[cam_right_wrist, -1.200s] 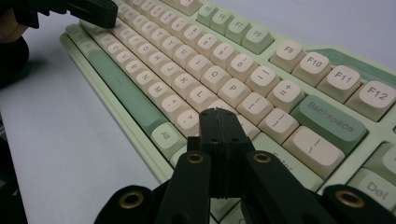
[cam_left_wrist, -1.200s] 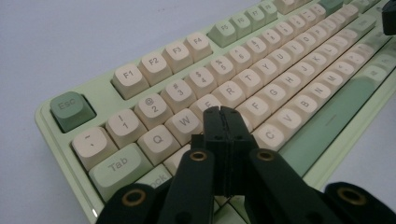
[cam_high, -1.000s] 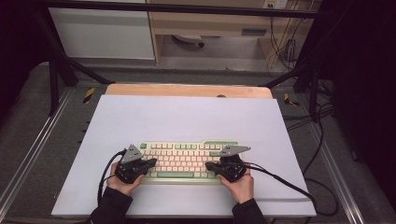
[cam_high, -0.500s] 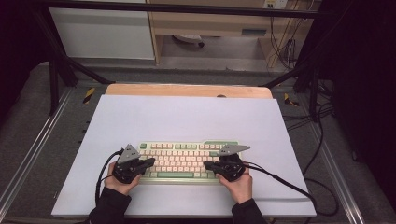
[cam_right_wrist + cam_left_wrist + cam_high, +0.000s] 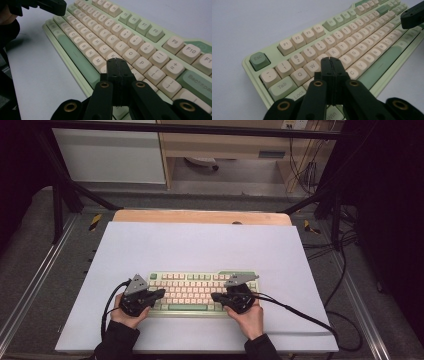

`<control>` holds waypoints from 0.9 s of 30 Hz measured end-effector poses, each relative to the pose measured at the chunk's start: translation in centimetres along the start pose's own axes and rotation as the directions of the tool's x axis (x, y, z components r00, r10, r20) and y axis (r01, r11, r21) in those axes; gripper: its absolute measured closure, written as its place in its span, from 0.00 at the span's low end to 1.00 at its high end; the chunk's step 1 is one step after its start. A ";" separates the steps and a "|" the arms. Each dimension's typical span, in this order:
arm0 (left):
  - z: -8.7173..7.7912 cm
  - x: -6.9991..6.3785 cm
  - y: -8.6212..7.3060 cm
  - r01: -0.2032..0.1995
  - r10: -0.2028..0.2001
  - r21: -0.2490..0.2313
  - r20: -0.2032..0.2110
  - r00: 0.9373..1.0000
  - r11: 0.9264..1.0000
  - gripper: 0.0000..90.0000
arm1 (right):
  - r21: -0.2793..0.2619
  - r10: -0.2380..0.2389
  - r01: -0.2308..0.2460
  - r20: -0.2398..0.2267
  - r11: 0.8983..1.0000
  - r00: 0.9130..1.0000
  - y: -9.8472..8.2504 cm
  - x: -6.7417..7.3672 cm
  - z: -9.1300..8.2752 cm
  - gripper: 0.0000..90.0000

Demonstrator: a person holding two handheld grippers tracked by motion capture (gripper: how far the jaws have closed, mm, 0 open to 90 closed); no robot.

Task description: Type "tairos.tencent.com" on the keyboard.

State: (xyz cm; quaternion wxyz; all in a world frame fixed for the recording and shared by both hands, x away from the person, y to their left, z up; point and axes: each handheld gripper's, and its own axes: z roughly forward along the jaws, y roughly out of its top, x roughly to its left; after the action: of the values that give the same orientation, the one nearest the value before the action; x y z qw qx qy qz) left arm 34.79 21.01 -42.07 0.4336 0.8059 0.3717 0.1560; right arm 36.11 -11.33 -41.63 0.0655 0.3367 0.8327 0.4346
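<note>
A cream and green keyboard point(image 5: 200, 290) lies near the front of the white table top point(image 5: 200, 245). My left gripper point(image 5: 161, 292) is shut with nothing in it, and its tip hovers over the keyboard's left half. In the left gripper view the closed jaws point(image 5: 330, 60) point at the keys around E and D of the keyboard point(image 5: 352, 40). My right gripper point(image 5: 214, 296) is also shut and empty, over the right half. In the right gripper view its tip point(image 5: 115, 60) sits by the K and L keys of the keyboard point(image 5: 120, 37). Whether either tip touches a key I cannot tell.
A wooden board edge point(image 5: 200, 216) runs along the table's far side. Black cables point(image 5: 300, 312) trail from the grippers across the white top and off to the right. Metal frame rails point(image 5: 30, 280) flank the table. The other gripper point(image 5: 50, 4) shows at the top left of the right gripper view.
</note>
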 end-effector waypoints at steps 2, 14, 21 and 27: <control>0.0 0.0 0.0 -0.001 0.001 0.001 0.000 1.000 1.000 1.00 | 0.008 -0.006 0.006 -0.001 1.000 1.000 0.0 0.2 0.3 1.00; 0.1 0.0 0.0 -0.002 0.002 0.003 0.002 1.000 1.000 1.00 | 0.030 -0.011 0.011 -0.007 0.999 1.000 0.0 0.7 1.9 1.00; 0.0 0.0 0.0 -0.001 0.001 0.000 0.003 1.000 1.000 1.00 | 0.035 -0.031 0.030 0.016 0.999 0.999 0.1 0.7 1.8 1.00; 0.0 0.0 0.0 -0.002 0.002 0.002 0.002 1.000 1.000 1.00 | 0.067 -0.034 0.031 0.044 0.997 0.998 0.0 0.6 1.8 1.00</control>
State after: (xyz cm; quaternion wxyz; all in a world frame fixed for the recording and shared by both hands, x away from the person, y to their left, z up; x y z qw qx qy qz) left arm 34.79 20.97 -42.08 0.4330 0.8069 0.3706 0.1554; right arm 36.36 -9.70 -42.61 0.0799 0.3350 0.8504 0.3978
